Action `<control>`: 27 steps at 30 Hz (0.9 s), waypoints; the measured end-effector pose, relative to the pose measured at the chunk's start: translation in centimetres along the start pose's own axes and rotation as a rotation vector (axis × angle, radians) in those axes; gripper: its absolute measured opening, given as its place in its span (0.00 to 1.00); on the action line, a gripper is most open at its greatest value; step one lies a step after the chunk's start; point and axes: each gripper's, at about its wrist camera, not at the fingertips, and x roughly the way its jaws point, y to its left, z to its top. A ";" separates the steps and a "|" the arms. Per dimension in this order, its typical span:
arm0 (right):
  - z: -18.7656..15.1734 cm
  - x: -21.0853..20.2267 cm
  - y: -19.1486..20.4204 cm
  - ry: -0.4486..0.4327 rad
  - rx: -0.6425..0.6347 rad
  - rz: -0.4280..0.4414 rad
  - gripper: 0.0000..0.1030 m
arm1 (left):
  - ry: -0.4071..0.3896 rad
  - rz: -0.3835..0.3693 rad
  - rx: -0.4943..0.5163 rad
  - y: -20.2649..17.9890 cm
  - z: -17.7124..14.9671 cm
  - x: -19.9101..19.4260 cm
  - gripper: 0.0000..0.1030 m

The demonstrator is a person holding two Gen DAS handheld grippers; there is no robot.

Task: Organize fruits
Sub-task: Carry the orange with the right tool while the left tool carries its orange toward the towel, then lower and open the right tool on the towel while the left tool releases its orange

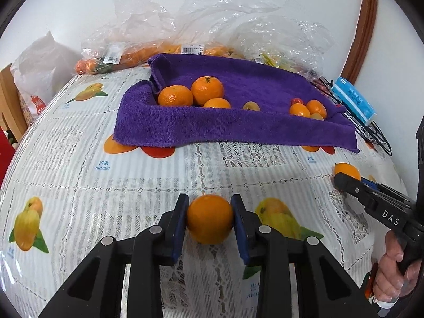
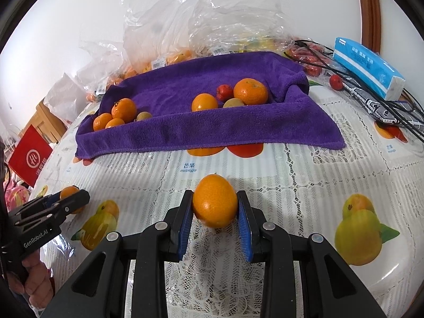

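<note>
**Both grippers loaded, fruit ready to go onto the towel**

Each gripper holds one fruit above the surface [image 1: 79,180], near side of the purple towel [image 1: 238,129]. The left gripper [image 1: 210,220] is closed on a round orange [image 1: 210,218], its blue pads pressed against both sides of the fruit. The right gripper [image 2: 215,206] is closed on an oval orange fruit [image 2: 214,201], gripped the same way.

The step in hand looks like carrying: both fruits seem lifted or about to lift, though whether they still touch the surface cannot be told. On the towel, larger oranges [image 1: 193,94] sit in a cluster at the left and a mixed group of smaller fruits [image 1: 307,108] lies at the right, well apart from them.

The next move likely calls for reaching far over the towel's raised near fold, lowering each fruit beside its like, then opening the jaws gently so nothing rolls.

Both grippers point forward, roughly level and side by side, near each other. The right hand [image 1: 394,273] wraps its handle at the near right.
</note>
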 end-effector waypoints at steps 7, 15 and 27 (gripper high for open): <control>-0.1 -0.1 -0.1 -0.001 0.003 -0.003 0.31 | 0.015 -0.037 -0.032 0.3 -0.1 -0.6 0.30; -0.3 -0.7 0.2 -0.011 -0.019 -0.011 0.31 | -0.007 -0.070 -0.043 0.0 0.9 -2.1 0.30; 4.3 -5.0 2.2 -0.139 -0.093 -0.043 0.31 | -0.093 -0.057 -0.011 -1.1 6.1 -3.8 0.30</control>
